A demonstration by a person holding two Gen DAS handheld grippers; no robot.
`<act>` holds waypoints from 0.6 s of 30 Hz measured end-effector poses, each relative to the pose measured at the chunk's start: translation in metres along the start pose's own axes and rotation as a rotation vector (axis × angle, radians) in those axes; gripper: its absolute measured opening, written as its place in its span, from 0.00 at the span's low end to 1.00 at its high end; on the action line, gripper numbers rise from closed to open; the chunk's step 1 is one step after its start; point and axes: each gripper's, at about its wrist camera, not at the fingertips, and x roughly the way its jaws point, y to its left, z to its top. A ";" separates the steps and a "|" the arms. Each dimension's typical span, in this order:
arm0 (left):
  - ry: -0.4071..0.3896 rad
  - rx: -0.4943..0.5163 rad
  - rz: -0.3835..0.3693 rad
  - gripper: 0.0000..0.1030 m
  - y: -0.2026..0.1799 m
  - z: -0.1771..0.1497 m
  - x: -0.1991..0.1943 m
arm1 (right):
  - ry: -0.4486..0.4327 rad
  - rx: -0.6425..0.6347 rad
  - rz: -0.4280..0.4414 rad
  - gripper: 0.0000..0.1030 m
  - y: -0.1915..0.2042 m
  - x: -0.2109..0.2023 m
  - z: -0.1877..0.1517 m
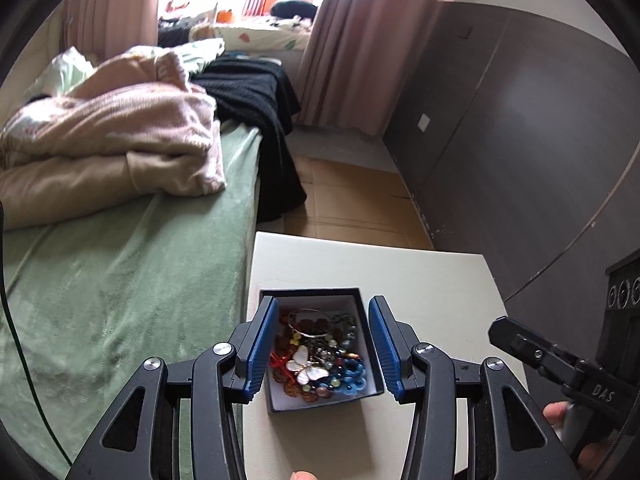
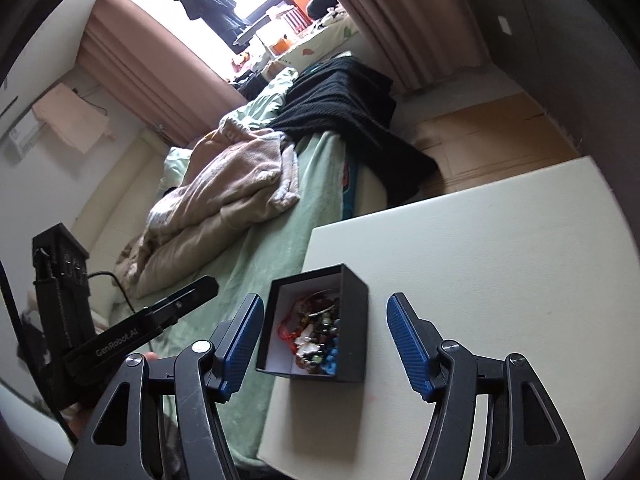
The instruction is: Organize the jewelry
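A small black box (image 1: 316, 405) with a white lining stands on a cream table (image 1: 432, 292), near its left edge. It is full of tangled jewelry: a white butterfly brooch (image 1: 306, 365), blue and brown beads, a red cord and a thin metal bangle (image 1: 310, 322). My left gripper (image 1: 323, 350) is open, its blue pads either side of the box, above it. In the right wrist view the same box (image 2: 352, 320) lies between the open pads of my right gripper (image 2: 325, 344). Both grippers are empty.
A bed with a green sheet (image 1: 120, 300) runs along the table's left side, with a pink blanket (image 1: 120, 136) and a black throw (image 1: 256, 96) on it. A dark wardrobe (image 1: 520, 140) stands to the right. The other gripper's body (image 1: 560, 364) shows at the right.
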 end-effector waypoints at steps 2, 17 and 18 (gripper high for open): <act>-0.014 0.012 -0.005 0.47 -0.007 -0.005 -0.004 | -0.006 -0.019 -0.017 0.68 0.000 -0.010 -0.003; -0.117 0.053 -0.001 1.00 -0.050 -0.053 -0.020 | -0.060 -0.091 -0.195 0.97 -0.010 -0.074 -0.035; -0.121 0.051 -0.001 1.00 -0.052 -0.054 -0.022 | -0.066 -0.097 -0.201 1.00 -0.010 -0.078 -0.037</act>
